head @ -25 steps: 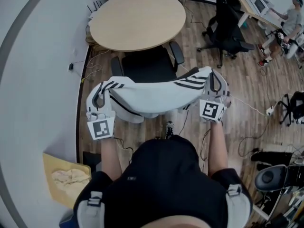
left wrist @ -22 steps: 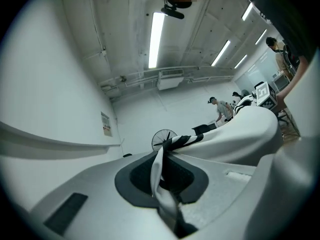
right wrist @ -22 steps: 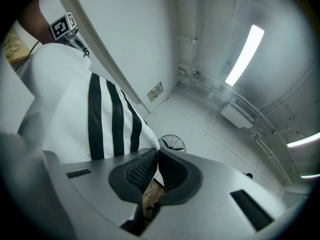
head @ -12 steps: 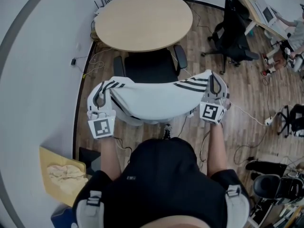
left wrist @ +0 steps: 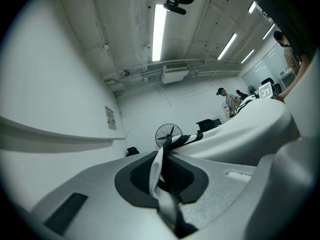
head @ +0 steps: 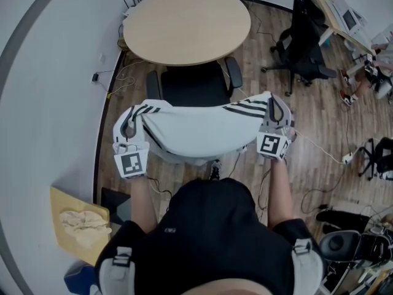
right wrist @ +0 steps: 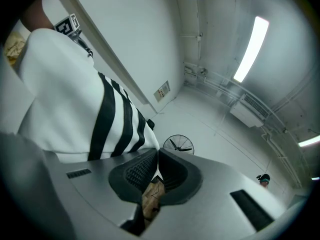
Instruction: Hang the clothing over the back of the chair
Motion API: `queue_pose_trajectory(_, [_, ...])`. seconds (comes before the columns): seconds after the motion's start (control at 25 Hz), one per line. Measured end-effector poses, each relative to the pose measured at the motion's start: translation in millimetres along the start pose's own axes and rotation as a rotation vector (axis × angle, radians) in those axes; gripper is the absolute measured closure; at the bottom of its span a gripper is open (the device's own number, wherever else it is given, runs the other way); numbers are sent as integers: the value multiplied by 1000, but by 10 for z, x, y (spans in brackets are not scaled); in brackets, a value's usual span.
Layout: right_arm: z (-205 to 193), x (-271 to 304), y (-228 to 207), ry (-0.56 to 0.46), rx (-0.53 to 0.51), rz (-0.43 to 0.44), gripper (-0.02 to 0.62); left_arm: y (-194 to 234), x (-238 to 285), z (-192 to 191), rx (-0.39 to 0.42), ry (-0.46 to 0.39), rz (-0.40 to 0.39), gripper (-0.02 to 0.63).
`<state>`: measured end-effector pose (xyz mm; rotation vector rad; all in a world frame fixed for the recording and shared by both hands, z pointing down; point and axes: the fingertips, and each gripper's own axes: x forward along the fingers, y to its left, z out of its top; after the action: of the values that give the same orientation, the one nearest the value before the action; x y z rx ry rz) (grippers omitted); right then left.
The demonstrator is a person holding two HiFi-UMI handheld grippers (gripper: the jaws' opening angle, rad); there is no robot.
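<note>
The round wooden table (head: 187,23) stands just beyond the black office chair (head: 193,85), whose seat is tucked against the table's near edge, with an armrest on either side. On the chair's near side, between it and the person, hangs the clothing (head: 196,128), a white garment with black stripes near both ends. It is stretched sideways across the full width of the chair and sags a little in the middle. It covers the chair's back, and no view shows whether it touches the back or hangs just over it. A second black office chair (head: 304,42) stands well apart to the right of the first, on the wooden floor. A tan box (head: 80,220) with crumpled pale cloth in it lies well apart from the chair to its near left, by the curved wall. The left gripper (head: 128,128) is level with the chair's left side. In its own view its jaws are clamped on a twisted fold of the striped fabric (left wrist: 159,169), which runs off to the right. The right gripper (head: 275,112) is off the chair's right armrest. Its jaws are pressed together on a thin edge of the clothing (right wrist: 107,119), and the striped cloth spreads away to the left.
</note>
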<state>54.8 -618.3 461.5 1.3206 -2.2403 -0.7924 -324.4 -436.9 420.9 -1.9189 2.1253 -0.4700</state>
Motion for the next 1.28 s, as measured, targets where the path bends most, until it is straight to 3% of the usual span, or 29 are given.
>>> queue_pose_trajectory(0.28, [-140, -49, 112, 26, 20, 29, 592, -133, -71, -237, -36, 38, -8, 595])
queue_pose_trajectory(0.56, [-244, -273, 326, 62, 25, 74, 591, -338, -200, -522, -43, 93, -78, 594])
queue_pose_trajectory(0.88, [-233, -622, 575, 117, -7, 96, 558, -607, -432, -557, -67, 82, -201, 594])
queue_pose_trajectory(1.28, [-331, -1374, 852, 203, 24, 57, 565, -668, -744, -495, -48, 37, -267, 563])
